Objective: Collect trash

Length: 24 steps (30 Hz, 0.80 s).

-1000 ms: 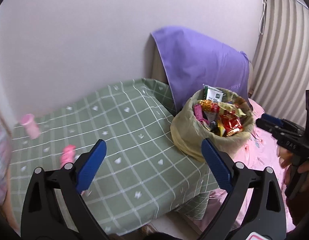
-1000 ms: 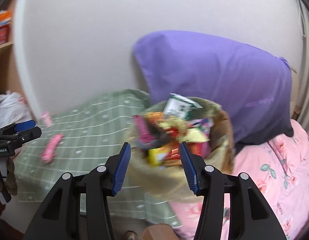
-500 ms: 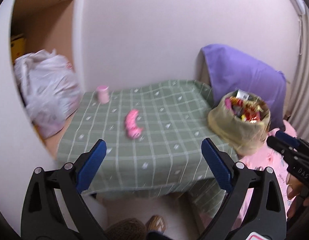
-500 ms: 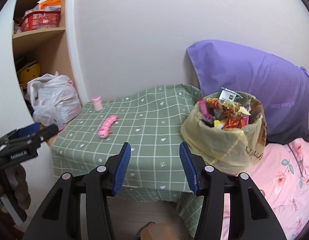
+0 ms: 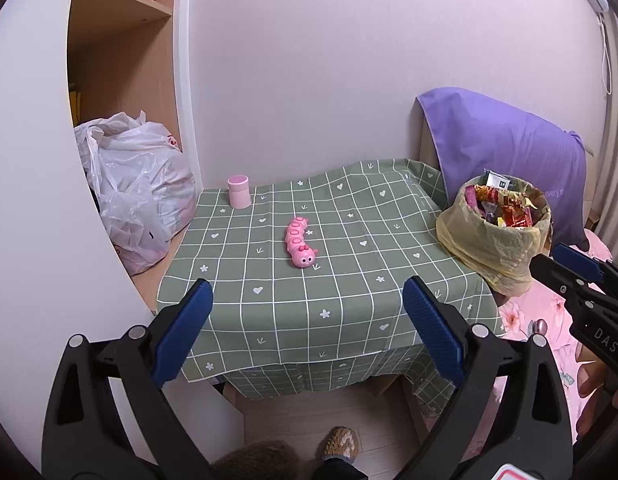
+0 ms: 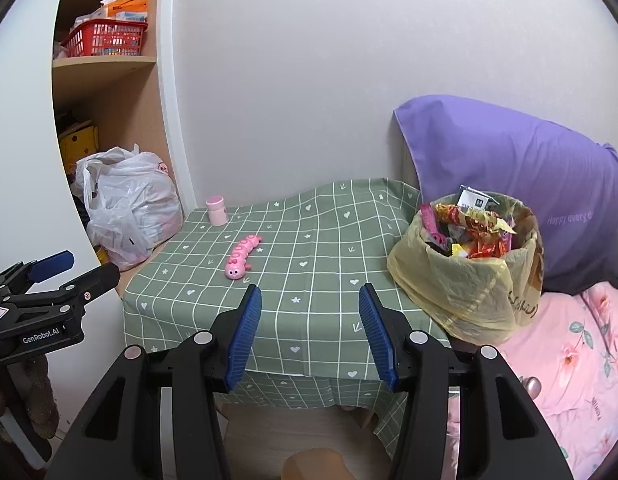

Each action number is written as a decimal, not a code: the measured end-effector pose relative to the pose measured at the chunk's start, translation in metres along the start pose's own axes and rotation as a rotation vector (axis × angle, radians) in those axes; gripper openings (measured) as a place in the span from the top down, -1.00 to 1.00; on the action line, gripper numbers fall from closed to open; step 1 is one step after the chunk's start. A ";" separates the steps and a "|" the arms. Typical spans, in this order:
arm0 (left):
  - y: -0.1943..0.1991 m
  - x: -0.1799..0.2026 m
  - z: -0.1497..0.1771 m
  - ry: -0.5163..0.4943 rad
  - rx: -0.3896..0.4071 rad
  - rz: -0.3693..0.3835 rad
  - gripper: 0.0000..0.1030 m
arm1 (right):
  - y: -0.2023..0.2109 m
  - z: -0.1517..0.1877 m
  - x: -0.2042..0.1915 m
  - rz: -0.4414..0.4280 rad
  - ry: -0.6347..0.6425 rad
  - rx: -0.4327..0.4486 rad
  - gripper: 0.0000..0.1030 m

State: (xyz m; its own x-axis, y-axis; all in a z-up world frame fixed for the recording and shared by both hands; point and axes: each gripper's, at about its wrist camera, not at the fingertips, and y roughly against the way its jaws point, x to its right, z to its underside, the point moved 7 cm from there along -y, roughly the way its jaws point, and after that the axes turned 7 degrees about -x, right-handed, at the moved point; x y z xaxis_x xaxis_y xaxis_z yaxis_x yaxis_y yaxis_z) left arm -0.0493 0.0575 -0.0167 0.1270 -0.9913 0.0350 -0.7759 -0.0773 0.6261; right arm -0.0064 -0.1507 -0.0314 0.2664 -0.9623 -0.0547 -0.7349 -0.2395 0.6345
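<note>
both grippers' fingers spread, empty; left gripper (image 5: pixel 305 322), right gripper (image 6: pixel 309 330) facing trash bag (image 6: pixel 465 280).

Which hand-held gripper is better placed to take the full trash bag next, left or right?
Probably the right hand-held gripper: open, empty, with the trash bag just to its right. The left hand-held gripper, also open, faces the pink caterpillar toy, farther from the bag.
</note>
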 end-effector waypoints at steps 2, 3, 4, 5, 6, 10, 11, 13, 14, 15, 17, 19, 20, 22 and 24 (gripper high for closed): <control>0.001 -0.002 -0.001 0.005 0.002 -0.001 -0.77 | 0.000 -0.001 -0.001 0.000 0.003 0.001 0.07; 0.001 -0.004 -0.002 0.009 0.003 -0.003 -0.77 | 0.000 -0.001 -0.002 -0.002 0.005 0.001 0.07; 0.000 -0.004 -0.002 0.010 0.002 -0.002 -0.77 | -0.001 -0.002 -0.003 -0.004 0.007 -0.001 0.07; 0.000 -0.005 -0.003 0.012 0.001 -0.001 -0.77 | -0.001 -0.002 -0.004 -0.007 0.010 -0.002 0.07; 0.000 -0.006 -0.003 0.014 0.001 0.000 -0.77 | -0.002 -0.002 -0.006 -0.008 0.013 -0.002 0.07; 0.001 -0.006 -0.002 0.017 0.002 0.001 -0.77 | -0.002 -0.004 -0.010 -0.013 0.023 0.001 0.07; 0.001 -0.006 -0.002 0.017 0.002 0.001 -0.77 | -0.003 -0.004 -0.010 -0.014 0.024 0.002 0.07; 0.000 -0.006 -0.002 0.017 0.002 0.001 -0.77 | -0.003 -0.004 -0.010 -0.017 0.024 0.000 0.07; 0.001 -0.006 -0.002 0.017 0.001 0.000 -0.77 | -0.003 -0.004 -0.010 -0.017 0.023 -0.001 0.07; 0.001 -0.006 -0.002 0.018 0.002 0.000 -0.77 | -0.003 -0.004 -0.009 -0.016 0.022 -0.001 0.07; 0.000 -0.006 -0.002 0.017 0.000 0.001 -0.77 | -0.003 -0.004 -0.008 -0.014 0.023 -0.001 0.07; 0.000 -0.006 -0.002 0.016 -0.002 0.004 -0.77 | -0.003 -0.003 -0.007 -0.013 0.022 -0.001 0.07; 0.000 -0.006 -0.002 0.016 -0.002 0.004 -0.77 | -0.002 -0.003 -0.007 -0.012 0.021 0.000 0.07; 0.001 -0.005 -0.002 0.015 -0.004 0.004 -0.77 | -0.002 -0.003 -0.006 -0.013 0.020 0.000 0.07; 0.000 -0.004 -0.001 0.013 -0.008 0.007 -0.77 | -0.002 -0.003 -0.006 -0.012 0.020 0.000 0.07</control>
State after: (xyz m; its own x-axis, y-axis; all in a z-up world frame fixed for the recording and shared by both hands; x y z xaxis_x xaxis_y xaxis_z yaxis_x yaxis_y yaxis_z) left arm -0.0490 0.0618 -0.0157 0.1301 -0.9903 0.0496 -0.7715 -0.0697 0.6324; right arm -0.0050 -0.1446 -0.0298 0.2877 -0.9566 -0.0464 -0.7314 -0.2507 0.6341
